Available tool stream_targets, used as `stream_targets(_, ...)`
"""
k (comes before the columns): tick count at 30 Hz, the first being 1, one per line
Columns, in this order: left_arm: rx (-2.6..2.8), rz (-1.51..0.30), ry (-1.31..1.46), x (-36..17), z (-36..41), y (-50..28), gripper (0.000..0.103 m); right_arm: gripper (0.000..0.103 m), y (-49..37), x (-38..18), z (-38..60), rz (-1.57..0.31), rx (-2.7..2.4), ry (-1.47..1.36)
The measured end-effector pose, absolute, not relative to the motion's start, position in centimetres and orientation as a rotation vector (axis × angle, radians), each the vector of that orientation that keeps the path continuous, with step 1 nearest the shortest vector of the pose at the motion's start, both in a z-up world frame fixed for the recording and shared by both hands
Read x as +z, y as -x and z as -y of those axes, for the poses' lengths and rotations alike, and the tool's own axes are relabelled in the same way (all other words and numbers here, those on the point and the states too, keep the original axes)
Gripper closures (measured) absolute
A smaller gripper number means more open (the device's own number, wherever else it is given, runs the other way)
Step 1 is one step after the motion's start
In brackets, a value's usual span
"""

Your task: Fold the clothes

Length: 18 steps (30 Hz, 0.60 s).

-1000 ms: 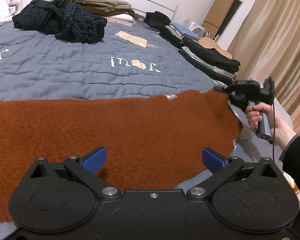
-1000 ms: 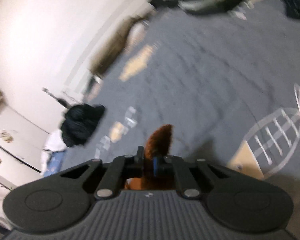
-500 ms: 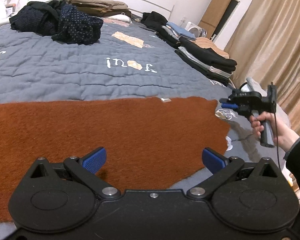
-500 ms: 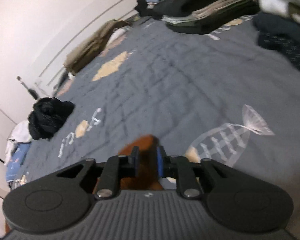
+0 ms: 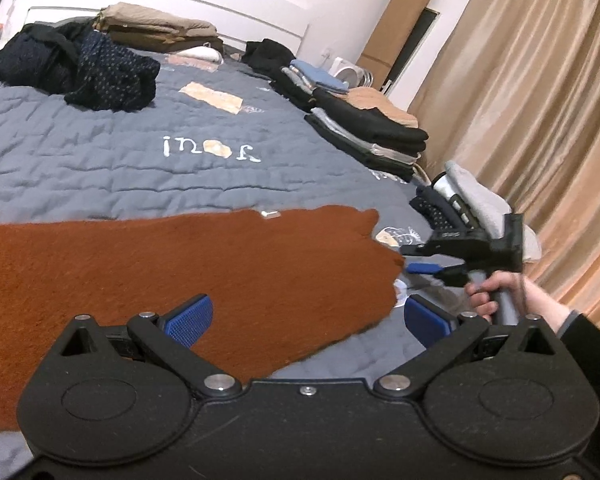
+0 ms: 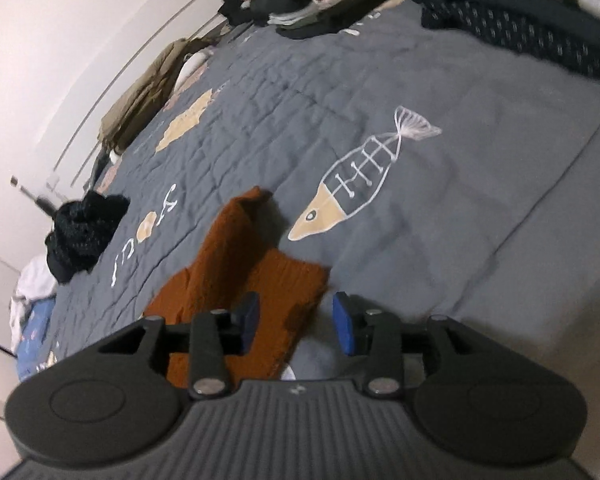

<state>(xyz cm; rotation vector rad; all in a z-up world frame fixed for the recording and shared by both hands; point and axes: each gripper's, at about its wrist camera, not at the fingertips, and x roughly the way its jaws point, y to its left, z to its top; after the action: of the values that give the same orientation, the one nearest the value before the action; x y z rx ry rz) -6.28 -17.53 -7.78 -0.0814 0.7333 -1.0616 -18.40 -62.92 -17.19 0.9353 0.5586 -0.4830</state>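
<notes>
A rust-brown fuzzy garment point(image 5: 160, 272) lies spread flat across the grey quilted bedspread point(image 5: 100, 168). Its right end also shows in the right wrist view point(image 6: 236, 256). My left gripper point(image 5: 306, 320) is open and empty, hovering over the garment's near edge. My right gripper point(image 6: 296, 324) is open and empty, just off the garment's right end. It also shows in the left wrist view point(image 5: 414, 260), held by a hand, its blue pads apart and close to the cloth's tip.
Stacks of folded clothes point(image 5: 364, 128) line the bed's right side. A dark unfolded heap point(image 5: 80, 68) and beige folded items point(image 5: 156, 28) lie near the headboard. A grey and dotted pile point(image 5: 460, 200) sits at the right edge. Curtains point(image 5: 540, 100) hang beyond.
My right gripper has let go of the garment's right end, opened, and drawn back a little. The end now lies flat on the bed. My left gripper stayed open.
</notes>
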Motion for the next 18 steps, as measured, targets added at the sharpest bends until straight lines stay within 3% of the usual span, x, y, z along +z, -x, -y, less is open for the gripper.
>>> stream_targets(6, -1.036, -0.744, 0.082, -8.3, 17.7, 5.8, 0.0, 0.065, 18.7, -19.0, 63.4, -0.453, -0.537, -1.132)
stream_targets(8, -1.026, -0.758, 0.099, -8.5, 17.7, 5.3, 0.0, 0.077, 18.8, -19.0, 63.3, -0.448, -0.523, -1.166)
stream_targets(9, -1.021, -0.764, 0.108, -8.5, 17.7, 5.1, 0.0, 0.094, 18.9, -18.8, 63.1, -0.451, -0.522, -1.17)
stream_targets(10, -1.018, -0.765, 0.117, -8.4, 17.6, 5.0, 0.0, 0.099, 19.2, -18.6, 63.0, -0.454, -0.528, -1.169)
stream_targets(18, -1.023, -0.74, 0.128, -7.7, 17.1, 5.3, 0.0, 0.1, 23.2, -13.6, 61.1, -0.379, -0.555, -1.126)
